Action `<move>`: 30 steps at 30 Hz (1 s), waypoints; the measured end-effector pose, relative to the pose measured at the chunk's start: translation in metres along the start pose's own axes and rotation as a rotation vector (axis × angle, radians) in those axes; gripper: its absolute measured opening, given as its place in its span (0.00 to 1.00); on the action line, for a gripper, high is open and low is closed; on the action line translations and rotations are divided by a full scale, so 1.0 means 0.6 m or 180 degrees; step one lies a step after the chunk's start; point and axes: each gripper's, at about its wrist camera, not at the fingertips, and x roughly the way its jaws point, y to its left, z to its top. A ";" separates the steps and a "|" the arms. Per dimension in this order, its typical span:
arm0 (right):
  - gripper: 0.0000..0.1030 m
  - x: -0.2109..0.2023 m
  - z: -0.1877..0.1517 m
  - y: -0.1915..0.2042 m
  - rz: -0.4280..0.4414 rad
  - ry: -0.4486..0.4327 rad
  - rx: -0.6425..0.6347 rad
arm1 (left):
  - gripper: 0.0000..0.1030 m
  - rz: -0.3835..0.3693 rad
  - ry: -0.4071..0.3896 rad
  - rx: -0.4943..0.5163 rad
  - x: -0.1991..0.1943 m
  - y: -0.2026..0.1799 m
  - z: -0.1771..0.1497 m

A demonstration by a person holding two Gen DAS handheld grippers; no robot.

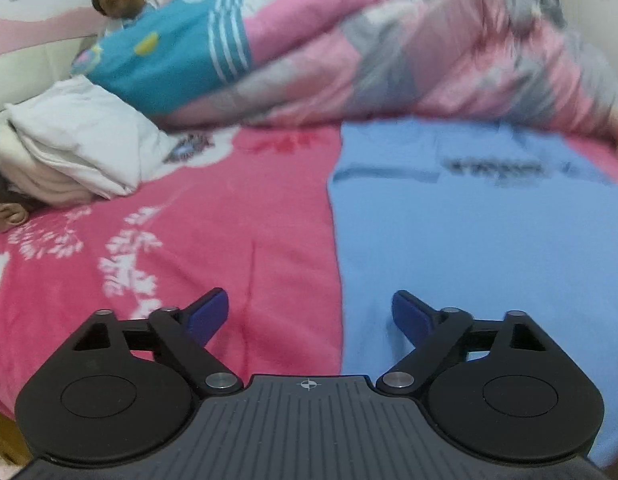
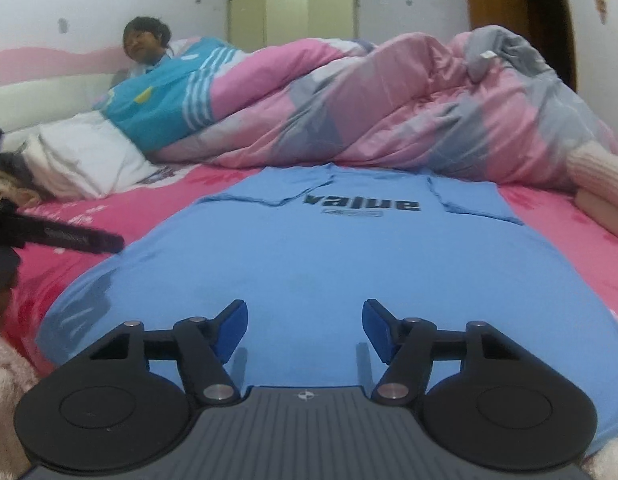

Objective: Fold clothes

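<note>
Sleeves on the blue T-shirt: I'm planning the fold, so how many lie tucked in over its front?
2. One sleeve is folded inward left of the "value" print, the other sleeve right of it.

Pretty lived-in bedroom. The bed (image 2: 569,240) has a bright pink sheet with white flower prints, and a padded white headboard (image 2: 49,96) runs along the left. The walls (image 2: 109,4) are pale with a wavy pink band painted low down. At the back stands a cream wardrobe (image 2: 293,16), and a brown wooden door (image 2: 497,4) stands open far right. The light's soft and even.
</note>
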 end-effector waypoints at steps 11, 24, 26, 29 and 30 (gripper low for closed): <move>0.42 0.037 -0.015 -0.088 -0.0110 0.0062 0.0381 | 0.89 0.0411 -0.0164 0.0099 -0.025 0.063 -0.012; 0.37 0.035 -0.017 -0.086 -0.0259 0.0006 0.0147 | 0.87 0.0077 -0.0084 0.0003 0.067 0.006 0.065; 0.37 0.030 -0.014 -0.089 -0.0325 0.0013 0.0157 | 0.87 0.0237 -0.0030 -0.0103 0.066 0.024 0.064; 0.38 0.021 -0.007 -0.089 -0.0304 -0.0017 0.0200 | 0.95 0.0160 -0.0084 -0.0307 0.031 0.053 0.059; 0.37 0.021 -0.005 -0.082 -0.0226 -0.0031 0.0175 | 0.95 0.0193 -0.0068 -0.0288 0.020 0.057 0.057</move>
